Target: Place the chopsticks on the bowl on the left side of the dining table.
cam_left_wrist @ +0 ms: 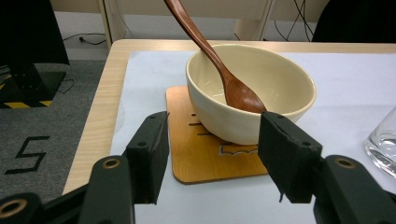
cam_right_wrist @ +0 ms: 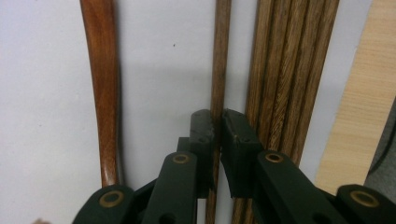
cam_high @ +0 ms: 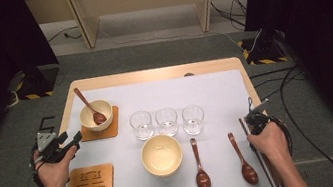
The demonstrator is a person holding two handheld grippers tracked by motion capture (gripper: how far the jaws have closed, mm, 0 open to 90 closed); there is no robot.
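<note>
my right gripper [cam_right_wrist: 217, 126] is clamped on one chopstick [cam_right_wrist: 219, 70], which runs lengthwise along the table's right edge [cam_right_wrist: 364, 107], straight ahead between the jaws

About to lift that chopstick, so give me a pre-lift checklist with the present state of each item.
1. Right gripper closed on a single chopstick: ok, the jaws pinch one stick.
2. Remaining chopsticks free of the jaws: ok, they lie just beside the right jaw.
3. Nearest wooden spoon out of the way: ok, apart from the jaws.
4. Left gripper idle: ok, open, holding nothing, before the bowl on the coaster.
5. Empty bowl ready: ok, upright.
6. Grip firm enough to lift: cannot tell.
</note>
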